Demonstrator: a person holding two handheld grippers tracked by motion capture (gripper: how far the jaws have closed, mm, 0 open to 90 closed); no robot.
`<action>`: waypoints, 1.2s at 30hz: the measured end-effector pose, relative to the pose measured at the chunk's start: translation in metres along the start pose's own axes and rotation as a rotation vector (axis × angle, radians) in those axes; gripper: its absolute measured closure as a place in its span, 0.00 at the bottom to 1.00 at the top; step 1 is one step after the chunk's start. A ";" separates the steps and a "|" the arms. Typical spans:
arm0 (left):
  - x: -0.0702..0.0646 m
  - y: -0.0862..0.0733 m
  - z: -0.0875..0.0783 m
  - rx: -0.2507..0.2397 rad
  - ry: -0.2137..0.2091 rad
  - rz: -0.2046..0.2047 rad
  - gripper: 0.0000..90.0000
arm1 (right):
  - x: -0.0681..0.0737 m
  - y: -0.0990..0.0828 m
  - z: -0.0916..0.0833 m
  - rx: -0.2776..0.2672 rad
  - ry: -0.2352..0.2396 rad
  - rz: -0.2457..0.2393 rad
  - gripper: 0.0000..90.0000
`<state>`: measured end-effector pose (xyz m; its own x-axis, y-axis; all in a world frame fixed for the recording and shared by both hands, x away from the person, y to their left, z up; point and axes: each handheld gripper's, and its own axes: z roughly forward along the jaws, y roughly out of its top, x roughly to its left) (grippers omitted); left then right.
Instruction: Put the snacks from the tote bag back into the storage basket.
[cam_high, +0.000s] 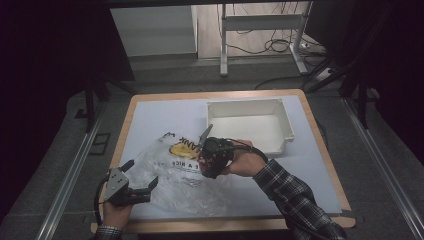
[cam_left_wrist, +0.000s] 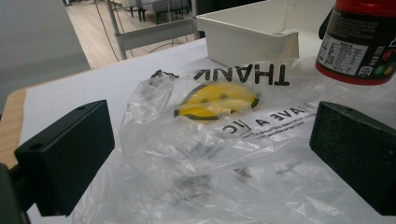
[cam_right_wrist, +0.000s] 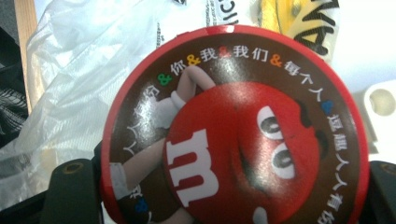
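A clear plastic bag (cam_high: 175, 177) printed with a yellow smiley face and black lettering lies crumpled on the table's near left part. My left gripper (cam_high: 141, 173) stands open at the bag's left edge. Its two black jaws sit wide apart with the loose film (cam_left_wrist: 210, 140) between them, unpinched. My right gripper (cam_high: 216, 150) hovers over the bag's right side, shut on a round candy can (cam_high: 206, 167). The can's brown body with a red rim (cam_left_wrist: 362, 42) hangs at the upper right of the left gripper view. Its red-rimmed lid (cam_right_wrist: 233, 126) faces the right gripper view's camera between the black fingers (cam_right_wrist: 70, 191).
A white open bin (cam_high: 250, 107) stands at the back right of the pale table top (cam_high: 150, 112), just beyond the bag; its corner (cam_left_wrist: 247, 37) is near the can. Past the table's far edge are the floor, a metal frame and cables.
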<state>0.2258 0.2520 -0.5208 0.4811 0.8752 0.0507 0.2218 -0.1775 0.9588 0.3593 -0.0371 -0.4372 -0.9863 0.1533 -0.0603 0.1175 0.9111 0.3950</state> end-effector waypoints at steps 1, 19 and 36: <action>0.000 0.000 0.000 0.000 0.000 0.000 0.00 | 0.000 -0.001 -0.001 0.003 -0.001 0.000 0.29; 0.000 0.000 0.000 0.003 0.001 0.001 0.00 | -0.015 -0.025 -0.021 0.008 -0.038 0.047 0.29; 0.000 0.000 0.001 0.004 0.000 0.002 0.00 | -0.040 -0.044 -0.028 0.004 -0.063 0.089 0.28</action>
<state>0.2262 0.2516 -0.5212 0.4813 0.8750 0.0525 0.2247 -0.1811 0.9575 0.3907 -0.0942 -0.4268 -0.9626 0.2578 -0.0828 0.2052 0.8941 0.3980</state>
